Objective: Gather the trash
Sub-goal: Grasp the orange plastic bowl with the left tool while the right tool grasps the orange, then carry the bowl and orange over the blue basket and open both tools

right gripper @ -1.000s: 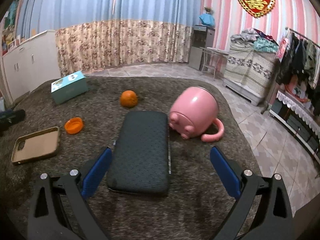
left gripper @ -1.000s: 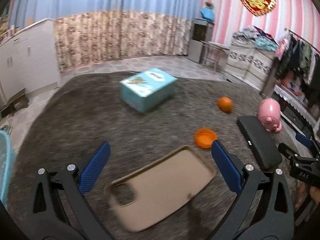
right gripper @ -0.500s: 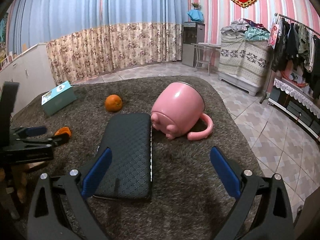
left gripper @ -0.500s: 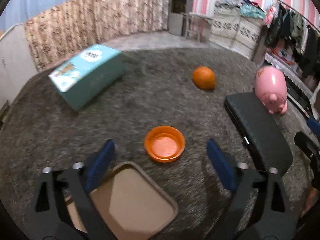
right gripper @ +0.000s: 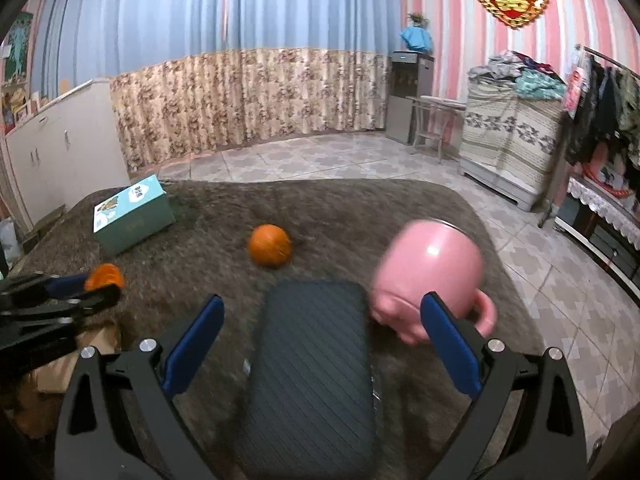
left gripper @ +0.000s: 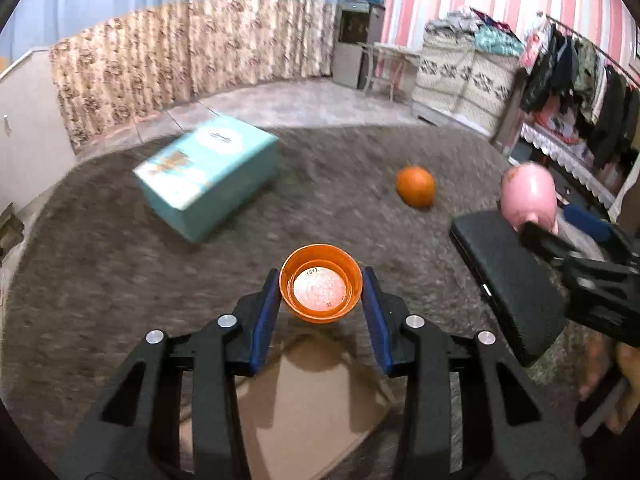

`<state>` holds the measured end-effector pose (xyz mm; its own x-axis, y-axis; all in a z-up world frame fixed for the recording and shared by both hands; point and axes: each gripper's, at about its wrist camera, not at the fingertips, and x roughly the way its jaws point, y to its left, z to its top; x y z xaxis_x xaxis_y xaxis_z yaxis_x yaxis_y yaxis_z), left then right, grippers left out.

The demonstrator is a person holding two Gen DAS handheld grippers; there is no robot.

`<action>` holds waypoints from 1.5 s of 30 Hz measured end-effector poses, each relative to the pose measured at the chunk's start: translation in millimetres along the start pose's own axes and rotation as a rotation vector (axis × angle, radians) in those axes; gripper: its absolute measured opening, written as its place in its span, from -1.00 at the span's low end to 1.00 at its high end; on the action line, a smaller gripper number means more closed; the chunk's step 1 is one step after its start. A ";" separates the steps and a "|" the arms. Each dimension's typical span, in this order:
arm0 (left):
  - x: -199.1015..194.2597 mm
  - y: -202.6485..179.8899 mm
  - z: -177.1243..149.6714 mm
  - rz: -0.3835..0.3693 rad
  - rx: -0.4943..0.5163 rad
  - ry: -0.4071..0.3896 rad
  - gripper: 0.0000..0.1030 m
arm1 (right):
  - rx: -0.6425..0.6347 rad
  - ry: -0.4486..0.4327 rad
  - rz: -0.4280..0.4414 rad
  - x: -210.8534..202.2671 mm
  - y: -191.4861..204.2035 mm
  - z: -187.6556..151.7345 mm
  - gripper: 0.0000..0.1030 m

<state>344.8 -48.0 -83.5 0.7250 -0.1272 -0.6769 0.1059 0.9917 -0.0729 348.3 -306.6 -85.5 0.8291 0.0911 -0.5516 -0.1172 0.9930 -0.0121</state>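
My left gripper (left gripper: 321,292) is shut on a small orange cap (left gripper: 321,285) and holds it above the grey carpet (left gripper: 100,280); the cap also shows in the right wrist view (right gripper: 105,276). My right gripper (right gripper: 320,328) is open and empty over a black case (right gripper: 316,376). An orange fruit (left gripper: 416,186) lies on the carpet beyond and also shows in the right wrist view (right gripper: 269,245). A teal box (left gripper: 208,174) lies at the far left.
A pink pig mug (right gripper: 430,276) lies on its side right of the black case. A tan phone case (left gripper: 304,404) lies below my left gripper. White cabinets (right gripper: 60,152), a curtain and a clothes rack (right gripper: 600,120) ring the carpet.
My left gripper moved forward from the tan phone case to the orange cap, shut on it and lifted it. My right gripper stayed open and shifted slightly over the black case.
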 end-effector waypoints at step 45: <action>-172.6 209.2 -77.7 0.318 -0.317 -0.137 -0.23 | -0.105 0.013 0.224 -61.6 172.9 4.7 -0.37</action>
<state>189.0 182.9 -38.8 0.7731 0.2040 -0.6006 -0.3339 0.9359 -0.1119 279.6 -140.1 -49.6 0.7690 0.3060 -0.5613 -0.3536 0.9351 0.0255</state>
